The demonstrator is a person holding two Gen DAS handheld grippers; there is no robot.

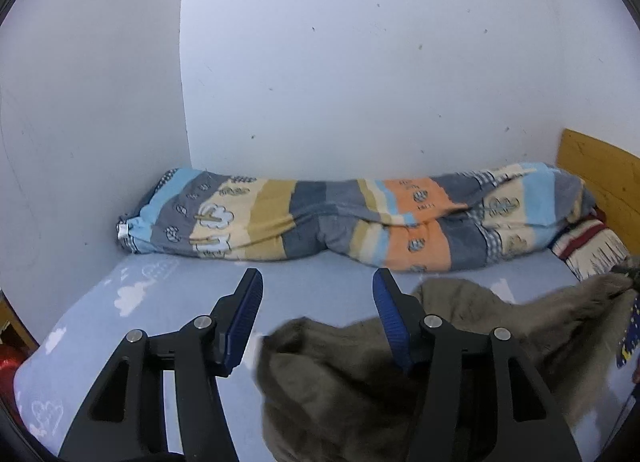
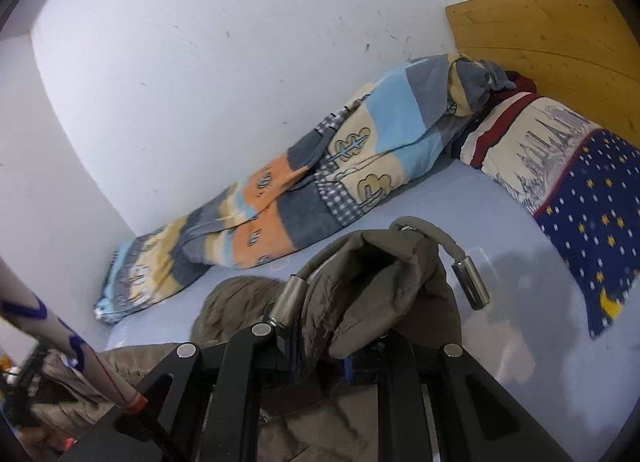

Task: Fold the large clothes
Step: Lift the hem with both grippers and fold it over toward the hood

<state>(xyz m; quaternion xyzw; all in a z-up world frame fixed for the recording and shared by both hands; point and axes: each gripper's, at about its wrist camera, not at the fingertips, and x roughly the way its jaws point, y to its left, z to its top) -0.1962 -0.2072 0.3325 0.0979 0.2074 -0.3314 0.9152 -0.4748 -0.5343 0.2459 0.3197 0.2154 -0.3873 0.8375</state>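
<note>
A grey-brown padded coat (image 1: pixel 344 378) lies crumpled on the light blue bed sheet (image 1: pixel 132 326). My left gripper (image 1: pixel 318 286) is open, its blue pads spread above the coat's left part, holding nothing. In the right wrist view my right gripper (image 2: pixel 320 350) is shut on a bunched fold of the coat (image 2: pixel 376 282) and lifts it off the sheet. A grey drawcord with metal tips (image 2: pixel 470 282) hangs from that fold.
A rolled striped quilt (image 1: pixel 340 217) lies along the white wall at the back. A star-patterned pillow (image 2: pixel 580 197) sits at the right by the wooden headboard (image 2: pixel 552 37). A white and blue pole (image 2: pixel 68 338) stands at the lower left.
</note>
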